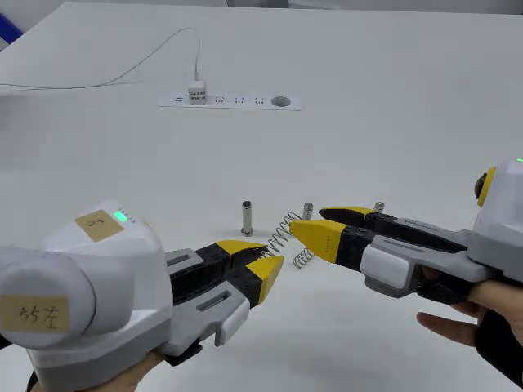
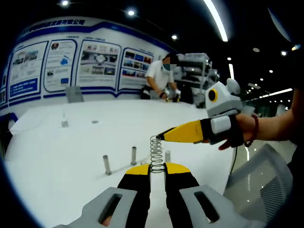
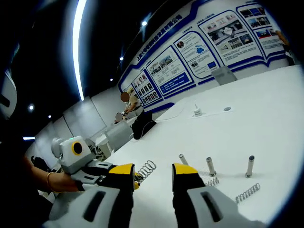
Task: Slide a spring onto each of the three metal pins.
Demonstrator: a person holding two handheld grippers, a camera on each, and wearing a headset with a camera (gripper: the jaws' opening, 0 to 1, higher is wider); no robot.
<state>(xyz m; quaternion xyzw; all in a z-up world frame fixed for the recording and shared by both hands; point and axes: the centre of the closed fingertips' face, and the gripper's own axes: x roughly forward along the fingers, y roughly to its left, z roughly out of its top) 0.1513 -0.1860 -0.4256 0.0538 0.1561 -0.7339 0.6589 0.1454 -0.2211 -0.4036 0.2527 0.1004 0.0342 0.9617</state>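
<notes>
The setting is read as a company lab or demonstration hall rather than a home. A long wall is covered with printed display boards [image 2: 61, 64] framed in blue, with a headline in Chinese characters set above them. A dark ceiling is fitted with a strip light [image 2: 216, 19] and round spotlights [image 2: 130, 13]. A broad white counter [image 1: 392, 98] is fitted with a recessed power strip [image 1: 233, 100], into which a white charger [image 1: 197, 90] with its cable [image 1: 139, 61] is plugged. Farther back, a person [image 2: 159, 78] is seen bent over work beside a rack of equipment [image 2: 197, 71], and a grey chair [image 2: 73, 93] is set at the counter's far edge.
</notes>
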